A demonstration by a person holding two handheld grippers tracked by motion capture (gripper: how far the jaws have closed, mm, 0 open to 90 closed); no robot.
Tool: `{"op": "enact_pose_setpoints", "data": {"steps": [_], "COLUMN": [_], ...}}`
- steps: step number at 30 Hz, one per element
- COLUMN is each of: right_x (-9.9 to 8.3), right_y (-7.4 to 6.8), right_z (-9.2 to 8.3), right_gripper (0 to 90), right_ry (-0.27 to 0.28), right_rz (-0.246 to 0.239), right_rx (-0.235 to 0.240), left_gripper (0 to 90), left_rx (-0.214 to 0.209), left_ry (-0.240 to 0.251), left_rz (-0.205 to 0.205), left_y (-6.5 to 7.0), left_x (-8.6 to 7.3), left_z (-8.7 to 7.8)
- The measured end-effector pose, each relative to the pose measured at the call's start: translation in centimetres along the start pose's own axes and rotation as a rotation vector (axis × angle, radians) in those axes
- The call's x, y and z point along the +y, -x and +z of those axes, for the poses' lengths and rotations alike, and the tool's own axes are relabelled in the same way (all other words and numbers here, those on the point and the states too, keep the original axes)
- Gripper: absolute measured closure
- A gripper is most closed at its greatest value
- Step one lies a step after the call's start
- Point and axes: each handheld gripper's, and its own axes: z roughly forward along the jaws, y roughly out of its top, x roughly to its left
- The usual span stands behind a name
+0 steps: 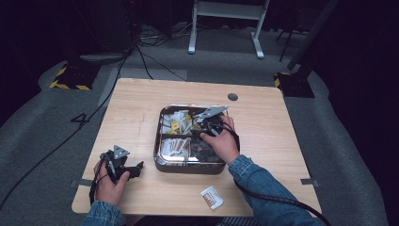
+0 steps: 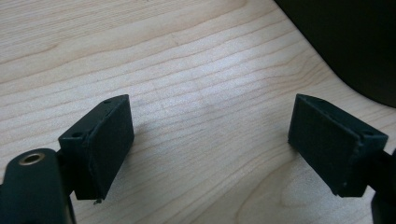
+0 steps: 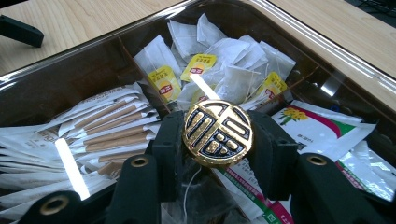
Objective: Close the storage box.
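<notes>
Right gripper (image 3: 217, 140) is clamped on a round gold-and-black disc (image 3: 217, 133), held upright between the 2 jaws, low over the tray (image 1: 161, 162). A thin string (image 3: 187, 196) hangs below the disc, so it looks like a tag or lid of something in a clear wrap; what hangs under it is cut off by the jaws. In the high view the right gripper (image 1: 210, 123) sits over the tray's right side, hand (image 1: 222, 143) above the near-right section. Probably sorting: the disc is either going into a section or coming out, can't tell which.

The tray has 4 sections: tea bags (image 3: 219, 70) far-left, stick packets (image 3: 107, 123) near-left, flower-print sachets (image 3: 322, 133) on the right. Near-right contents are mostly hidden by the hand.

Left gripper (image 2: 210, 149) is released, jaws wide apart with bare table (image 2: 196, 70) between them; parked near-left on the table (image 1: 120, 165), well apart from the tray, so idle.

1 loose packet (image 1: 212, 197) lies on the table near the tray's front edge, print too small to read. Room beyond is dark.
</notes>
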Motion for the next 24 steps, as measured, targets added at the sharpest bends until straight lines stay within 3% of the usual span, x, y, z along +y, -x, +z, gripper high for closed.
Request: {"op": "enact_pose_setpoints", "data": {"steps": [24], "right_x": [-0.8], "right_y": [-0.9], "right_z": [1.7], "right_gripper": [58.0], "right_ry": [0.015], "right_rz": [0.009], "right_rx": [0.002], "left_gripper": [14.6], "left_rx": [0.000], "left_ry": [-0.001], "left_rz": [0.000], "left_y": [0.0], "left_x": [0.0], "left_z": [0.0]}}
